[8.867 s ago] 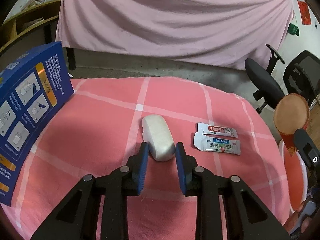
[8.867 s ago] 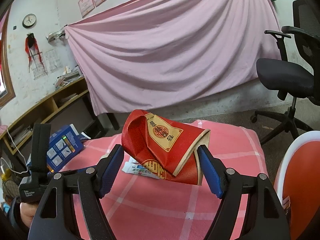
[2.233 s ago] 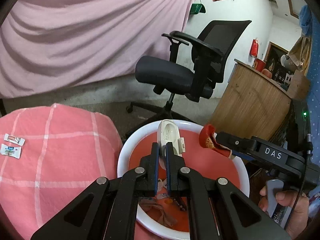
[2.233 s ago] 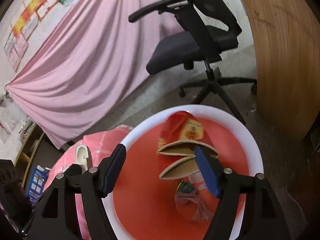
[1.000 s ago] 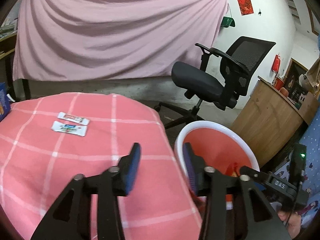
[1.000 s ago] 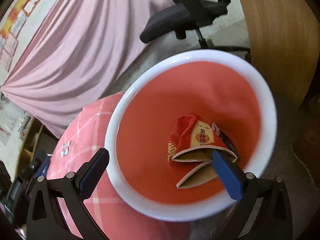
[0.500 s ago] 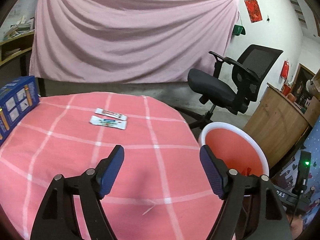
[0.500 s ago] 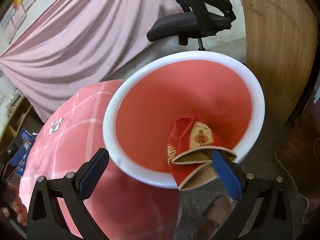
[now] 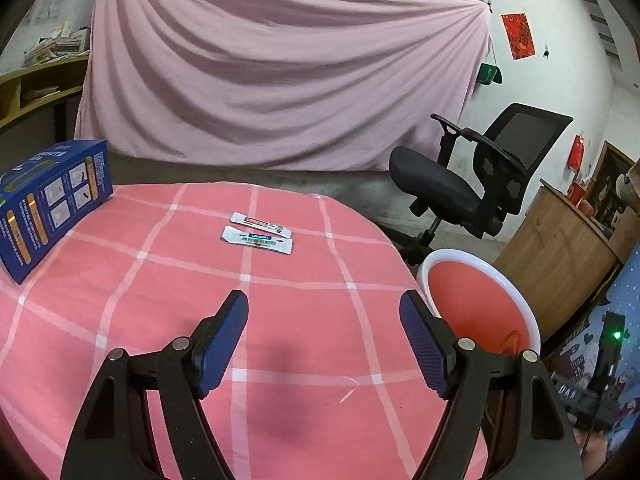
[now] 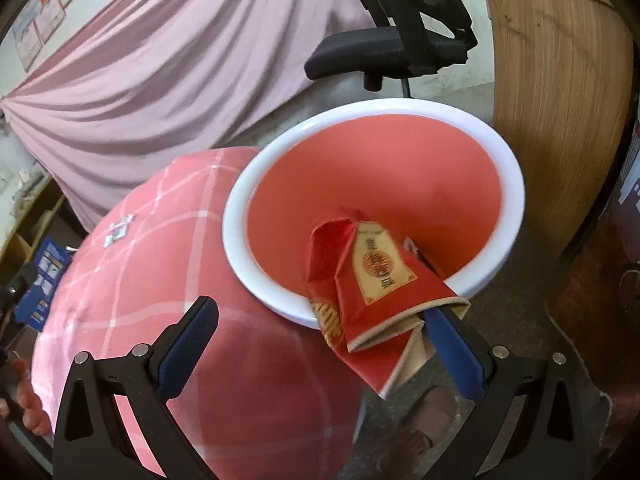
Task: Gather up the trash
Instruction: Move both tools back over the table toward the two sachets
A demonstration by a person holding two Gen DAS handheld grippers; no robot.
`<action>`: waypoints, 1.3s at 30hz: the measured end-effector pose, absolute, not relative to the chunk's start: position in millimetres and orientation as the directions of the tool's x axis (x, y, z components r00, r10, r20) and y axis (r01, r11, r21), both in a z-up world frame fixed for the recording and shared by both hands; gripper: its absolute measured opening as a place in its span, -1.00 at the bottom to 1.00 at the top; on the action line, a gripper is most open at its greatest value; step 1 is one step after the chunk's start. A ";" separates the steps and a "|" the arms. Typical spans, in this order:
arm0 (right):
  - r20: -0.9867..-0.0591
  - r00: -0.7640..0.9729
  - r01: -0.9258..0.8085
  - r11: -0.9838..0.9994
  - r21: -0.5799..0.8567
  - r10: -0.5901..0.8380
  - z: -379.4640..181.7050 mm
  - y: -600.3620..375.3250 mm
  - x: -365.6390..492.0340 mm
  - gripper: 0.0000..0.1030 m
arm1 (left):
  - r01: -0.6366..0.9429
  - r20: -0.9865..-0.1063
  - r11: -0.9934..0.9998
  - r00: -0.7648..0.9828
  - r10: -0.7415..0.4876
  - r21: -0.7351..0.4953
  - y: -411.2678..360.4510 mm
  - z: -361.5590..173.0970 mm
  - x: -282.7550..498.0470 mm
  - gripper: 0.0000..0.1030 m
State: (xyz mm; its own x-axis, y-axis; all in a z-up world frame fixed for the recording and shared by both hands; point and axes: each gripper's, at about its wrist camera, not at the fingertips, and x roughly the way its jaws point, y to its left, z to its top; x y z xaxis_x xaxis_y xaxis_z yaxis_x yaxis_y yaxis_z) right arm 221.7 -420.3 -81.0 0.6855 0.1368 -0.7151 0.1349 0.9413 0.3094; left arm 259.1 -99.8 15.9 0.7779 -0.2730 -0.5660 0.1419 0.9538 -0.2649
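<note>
Oddly, the crushed cup (image 10: pixel 376 292) hides the right pad (image 10: pixel 456 352); both grippers' jaws gape, holding nothing.

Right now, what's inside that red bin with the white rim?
Inside the bin only bare red wall shows. A crushed red paper cup clinging to the open right gripper covers its bottom, so any contents are hidden.

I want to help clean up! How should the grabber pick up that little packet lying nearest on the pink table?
Come straight down from above with the open left gripper. The nearer packet lies flat on the tablecloth, long and thin, so pinch across its narrow width near the middle. The other packet lies very close behind it, so keep the far finger off that one.
</note>
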 end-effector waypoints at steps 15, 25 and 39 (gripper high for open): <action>-0.570 0.814 0.052 0.965 0.258 0.108 -50.1 -406.9 251.5 1.00 | 0.137 -0.573 0.962 0.780 -0.253 -0.238 -92.3 8.1 261.3 0.41; -0.240 0.960 -0.096 0.977 0.191 0.141 26.4 -369.2 233.5 1.00 | 0.147 -0.445 0.974 0.871 -0.210 -0.172 -85.2 41.1 260.9 0.70; 0.124 0.964 -0.242 0.970 0.029 0.237 62.7 -305.8 248.3 1.00 | 0.077 -0.151 0.990 0.984 -0.094 -0.117 -47.1 77.4 266.7 0.96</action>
